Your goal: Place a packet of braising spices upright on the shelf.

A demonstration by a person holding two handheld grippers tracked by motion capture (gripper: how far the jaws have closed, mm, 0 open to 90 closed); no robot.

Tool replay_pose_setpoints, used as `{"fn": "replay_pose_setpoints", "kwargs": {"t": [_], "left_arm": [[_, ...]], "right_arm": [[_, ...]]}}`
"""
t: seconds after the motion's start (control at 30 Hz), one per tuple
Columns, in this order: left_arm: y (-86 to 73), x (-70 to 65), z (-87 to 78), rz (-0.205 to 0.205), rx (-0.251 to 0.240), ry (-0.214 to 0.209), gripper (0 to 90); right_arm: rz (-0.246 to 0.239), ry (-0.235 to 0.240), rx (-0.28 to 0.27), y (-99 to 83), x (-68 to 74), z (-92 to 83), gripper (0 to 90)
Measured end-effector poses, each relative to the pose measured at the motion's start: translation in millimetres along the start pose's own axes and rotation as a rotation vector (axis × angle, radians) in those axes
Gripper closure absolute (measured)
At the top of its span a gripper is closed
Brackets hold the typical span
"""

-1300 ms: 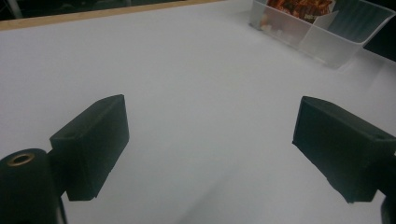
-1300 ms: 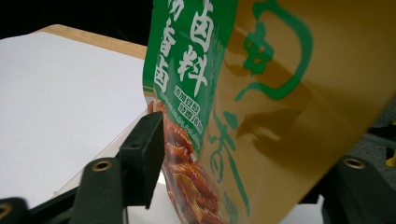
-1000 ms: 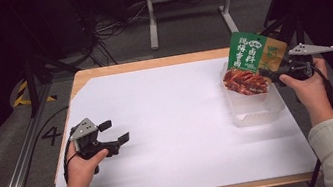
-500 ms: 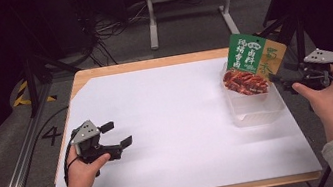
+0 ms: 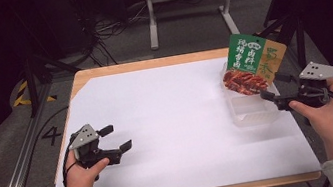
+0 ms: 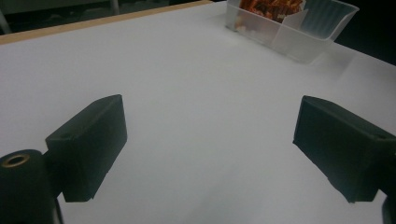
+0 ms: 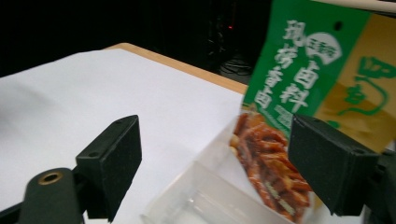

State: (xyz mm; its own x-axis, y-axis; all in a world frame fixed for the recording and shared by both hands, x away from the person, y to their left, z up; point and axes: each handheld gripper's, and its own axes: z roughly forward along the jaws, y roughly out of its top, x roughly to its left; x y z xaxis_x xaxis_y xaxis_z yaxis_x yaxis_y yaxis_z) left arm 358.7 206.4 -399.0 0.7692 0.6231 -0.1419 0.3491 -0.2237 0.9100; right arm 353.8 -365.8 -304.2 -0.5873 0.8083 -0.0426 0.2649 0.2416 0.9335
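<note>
The seasoning packet (image 5: pixel 249 62) stands in the far end of the clear plastic bin (image 5: pixel 253 110) at the counter's (image 5: pixel 174 122) right side, leaning back and away from you, long axis near upright. The top half is green and tan with large white Chinese characters; the lower half shows red-brown food print. I can't read the smaller text.

Your right gripper (image 5: pixel 275 92) sits just right of the bin, pointing left at it. Its jaws have just been opening and now stand spread, nothing between them, the packet just ahead of them. The bin's near section looks bare.

Your left gripper (image 5: pixel 115 138) rests on the white sheet (image 5: pixel 171 103) near the left edge, well apart from the bin, jaws spread and holding nothing. The sheet between your grippers is open.
</note>
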Motion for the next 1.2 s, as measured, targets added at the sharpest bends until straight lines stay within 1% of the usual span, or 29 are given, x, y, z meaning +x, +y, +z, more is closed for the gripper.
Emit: {"fn": "replay_pose_setpoints", "kwargs": {"t": [0.03,0.07,0.1,0.13,0.17,0.2,0.37,0.4,0.47,0.6,0.67,0.7,0.77,0.8,0.87,0.9,0.97,1.03,1.1,1.2], "left_arm": [[0.4,0.0,-0.7,0.006,-0.001,0.000,10.4],[0.5,-0.6,-1.1,0.002,-0.003,-0.002,10.4],[0.9,-0.9,-1.6,0.004,-0.003,-0.004,10.4],[1.3,-1.5,-2.0,0.004,-0.003,-0.005,10.5],[1.8,-2.0,-2.5,0.005,-0.001,-0.007,10.5],[2.2,-2.8,-2.8,0.001,-0.002,-0.012,10.5],[3.1,-4.2,-3.3,0.007,-0.005,-0.023,9.3],[3.1,-4.5,-3.2,0.004,-0.006,-0.026,8.4],[3.3,-4.2,-3.6,0.003,-0.005,-0.028,7.8],[3.2,-4.3,-4.2,-0.005,-0.012,-0.035,5.5],[1.9,-3.3,-4.4,-0.004,-0.010,-0.052,2.9],[1.1,-3.2,-4.4,-0.010,-0.008,-0.057,2.5],[-0.2,-2.5,-4.6,-0.013,-0.010,-0.041,2.3],[-1.8,-3.0,-4.4,-0.026,-0.017,-0.036,2.3],[-4.0,-3.3,-4.8,-0.033,-0.030,-0.032,2.2],[-5.2,-3.4,-5.1,-0.031,-0.036,-0.026,2.2],[-7.6,-3.8,-6.0,-0.025,-0.041,-0.041,2.5],[-10.2,-4.0,-6.0,-0.024,-0.049,-0.044,2.7],[-12.8,-4.5,-6.1,-0.021,-0.056,-0.051,3.6],[-16.4,-5.2,-7.4,-0.019,-0.067,-0.059,3.9]], "right_arm": [[-0.002,0.008,0.002,-0.2,4.3,-0.2,16.5],[-0.009,0.017,0.002,-0.4,7.4,-0.1,16.1],[-0.009,0.031,0.003,-0.5,11.0,0.2,15.3],[-0.021,0.054,0.001,-0.7,17.4,1.5,13.9],[-0.023,0.068,0.003,-0.7,20.8,2.3,13.2],[-0.023,0.068,0.003,-0.7,20.8,2.3,13.2],[-0.046,0.131,0.013,-1.7,35.2,7.7,11.6],[-0.054,0.149,0.013,-2.6,39.9,10.3,11.2],[-0.059,0.154,0.011,-3.3,41.8,11.8,11.1],[-0.065,0.189,0.007,-8.0,49.8,19.4,10.9],[-0.062,0.207,0.001,-12.3,54.0,24.3,10.9],[-0.063,0.214,-0.001,-14.6,55.8,26.5,11.1],[-0.069,0.231,-0.009,-19.2,59.1,30.8,11.7],[-0.068,0.244,-0.013,-22.1,61.1,33.3,12.1],[-0.064,0.265,-0.021,-28.8,65.5,39.2,12.9],[-0.062,0.272,-0.021,-31.8,67.4,41.9,13.6],[-0.062,0.285,-0.015,-37.7,71.3,47.9,14.9],[-0.071,0.288,-0.017,-43.8,75.0,53.4,16.4],[-0.065,0.304,-0.011,-51.1,78.2,59.9,16.8],[-0.070,0.306,-0.009,-60.1,80.2,65.9,17.3]]}}
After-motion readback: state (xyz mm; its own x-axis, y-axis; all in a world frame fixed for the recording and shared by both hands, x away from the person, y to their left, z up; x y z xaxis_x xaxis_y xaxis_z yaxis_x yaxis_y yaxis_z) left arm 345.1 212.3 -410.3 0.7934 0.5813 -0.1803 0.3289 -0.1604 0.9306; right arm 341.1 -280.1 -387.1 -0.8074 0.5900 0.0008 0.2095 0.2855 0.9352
